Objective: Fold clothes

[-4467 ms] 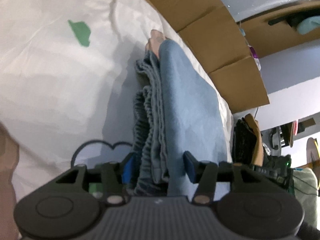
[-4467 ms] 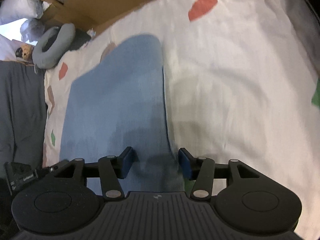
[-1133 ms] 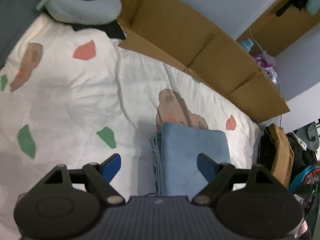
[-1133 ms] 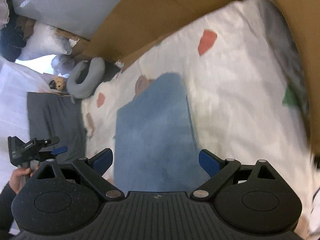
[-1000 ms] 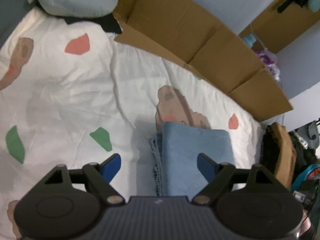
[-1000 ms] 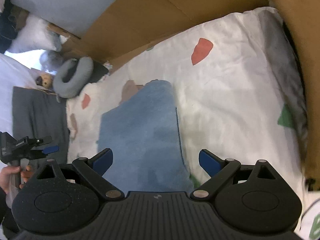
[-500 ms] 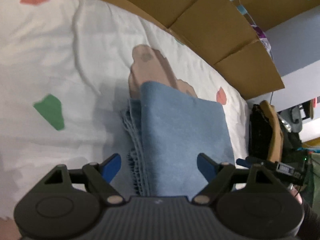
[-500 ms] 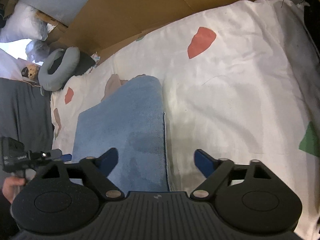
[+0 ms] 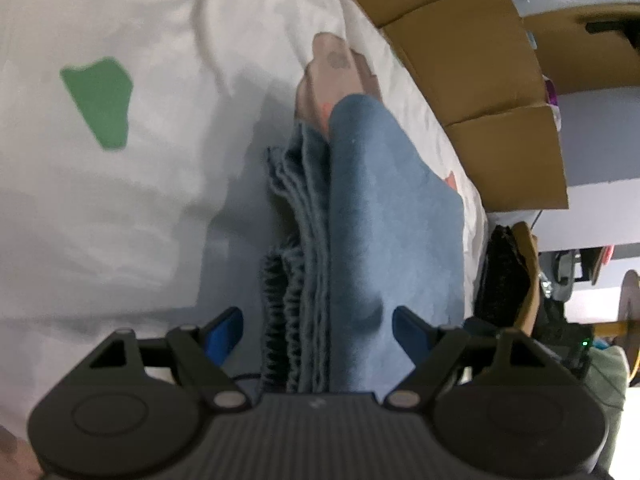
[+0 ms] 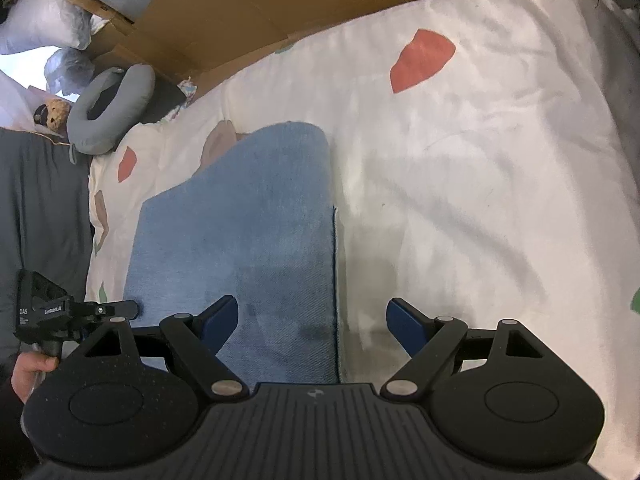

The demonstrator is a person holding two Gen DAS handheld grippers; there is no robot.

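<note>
Straddling folded blue garment with fingers spread, left view shows layered edges, right view flat top.

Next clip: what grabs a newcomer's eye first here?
The folded blue garment lying on the white bedsheet with its coloured patches. Both the left gripper and right gripper stand open over its near edges. Brown cardboard lines the bed's far side.
</note>
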